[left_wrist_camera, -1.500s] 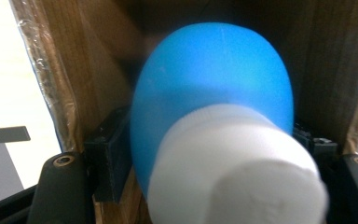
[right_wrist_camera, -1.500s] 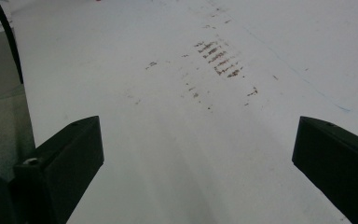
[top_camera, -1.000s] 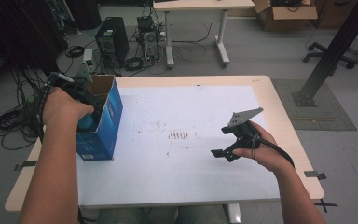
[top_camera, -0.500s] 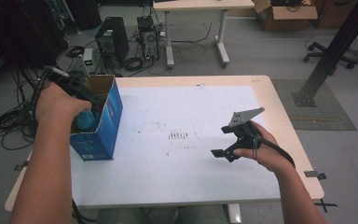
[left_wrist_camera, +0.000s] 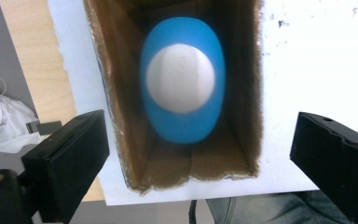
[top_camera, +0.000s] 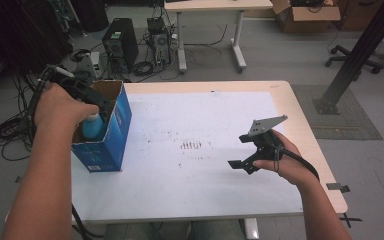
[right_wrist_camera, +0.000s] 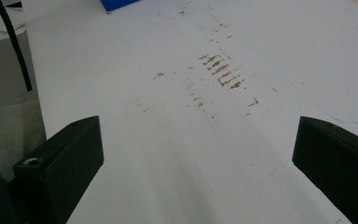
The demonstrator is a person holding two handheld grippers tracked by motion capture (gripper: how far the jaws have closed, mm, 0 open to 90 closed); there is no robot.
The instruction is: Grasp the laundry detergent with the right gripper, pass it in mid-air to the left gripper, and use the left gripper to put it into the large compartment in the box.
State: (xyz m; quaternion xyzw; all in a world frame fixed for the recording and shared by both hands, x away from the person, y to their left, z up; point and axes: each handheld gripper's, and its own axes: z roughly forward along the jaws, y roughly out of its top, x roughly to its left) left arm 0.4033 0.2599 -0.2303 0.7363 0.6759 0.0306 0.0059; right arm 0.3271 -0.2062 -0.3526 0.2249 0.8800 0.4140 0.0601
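White table (top_camera: 200, 190), blue bottle (left_wrist_camera: 182, 86) in box (left_wrist_camera: 242, 93), below wide-open left claw (left_wrist_camera: 191, 154)

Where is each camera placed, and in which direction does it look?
High view: above the person's side, looking forward and down on the table; both forearms, left gripper and right gripper show.
Left gripper view: on the left gripper, looking straight down into the box at the blue bottle; open jaws show.
Right gripper view: on the right gripper, looking low across the table; open jaws show.
Shared: the high and left gripper views both show box and bottle.
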